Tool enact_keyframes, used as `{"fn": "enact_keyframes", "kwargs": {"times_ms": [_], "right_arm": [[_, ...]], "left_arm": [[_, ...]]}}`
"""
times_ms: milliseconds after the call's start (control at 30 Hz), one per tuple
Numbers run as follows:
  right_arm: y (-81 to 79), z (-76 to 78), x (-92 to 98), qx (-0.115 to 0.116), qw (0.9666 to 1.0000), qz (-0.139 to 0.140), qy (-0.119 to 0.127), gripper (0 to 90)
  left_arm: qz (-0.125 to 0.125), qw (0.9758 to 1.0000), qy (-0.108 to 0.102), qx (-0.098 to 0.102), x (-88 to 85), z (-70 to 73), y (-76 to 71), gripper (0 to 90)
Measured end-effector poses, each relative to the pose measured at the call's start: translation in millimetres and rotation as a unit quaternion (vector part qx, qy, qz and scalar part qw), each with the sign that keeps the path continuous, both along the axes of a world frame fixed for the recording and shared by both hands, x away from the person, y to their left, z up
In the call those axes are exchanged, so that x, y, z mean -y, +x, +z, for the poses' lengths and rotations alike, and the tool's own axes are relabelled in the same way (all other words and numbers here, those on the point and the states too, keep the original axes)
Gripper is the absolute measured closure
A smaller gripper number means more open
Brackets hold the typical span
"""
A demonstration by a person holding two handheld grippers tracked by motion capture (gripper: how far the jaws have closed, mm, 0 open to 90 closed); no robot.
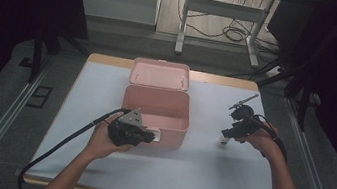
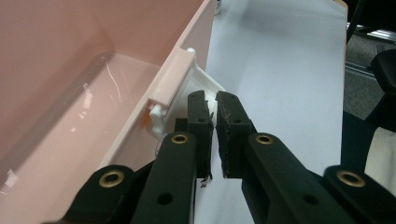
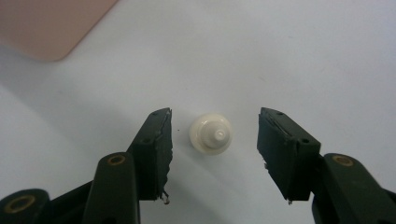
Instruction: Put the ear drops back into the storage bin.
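No brand, label or writing is legible on anything in the frames.

Landmark: pink box (image 1: 156,113), plastic, rectangular with rounded corners, standing open near the middle of the table (image 1: 205,176), which has a white top and a wood-coloured edge. Its lid (image 1: 160,74) is hinged back and stands up at the far side of the box. The interior looks glossy, and its visible part holds nothing. A white latch (image 2: 173,93) is fixed to the box's near front wall, with a small orange-tinted spot at one end.

Left gripper (image 1: 147,136): held by the left hand (image 1: 101,140) against the front wall of the box, at the latch. In the left gripper view the jaws are nearly together, a thin slit between the pads; the tips sit just beside the latch. Nothing is seen between them; contact with the latch cannot be told.

Right gripper (image 1: 225,137): held by the right hand (image 1: 263,139), to the right of the box and well apart from it, pointing down at the table. Jaws are wide apart, gripping nothing.

A small white bottle (image 3: 211,133) stands upright on the table right of the box. Seen from above, it shows a round cream-white body with a narrower top. It sits between the parted right jaws, touching neither.
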State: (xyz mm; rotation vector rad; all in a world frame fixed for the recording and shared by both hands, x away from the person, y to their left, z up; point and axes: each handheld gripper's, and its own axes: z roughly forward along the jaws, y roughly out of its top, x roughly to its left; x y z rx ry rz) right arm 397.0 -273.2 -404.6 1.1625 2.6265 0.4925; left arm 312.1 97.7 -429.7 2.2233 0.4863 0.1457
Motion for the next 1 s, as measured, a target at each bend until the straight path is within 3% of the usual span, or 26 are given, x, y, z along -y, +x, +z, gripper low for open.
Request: {"fn": "enact_keyframes", "kwargs": {"times_ms": [533, 1000], "right_arm": [[5.2, -13.1, -2.8, -0.035, 0.9990, 0.001, -0.029, 40.0], [4.0, -13.2, -3.6, -0.038, 0.9988, 0.009, -0.028, 40.0]], "left_arm": [[0.001, 1.0000, 0.001, -0.003, -0.3, 1.1, 0.8, 85.2], [0.003, 0.9996, -0.015, -0.026, -3.0, 3.4, 5.9, 86.8]]}}
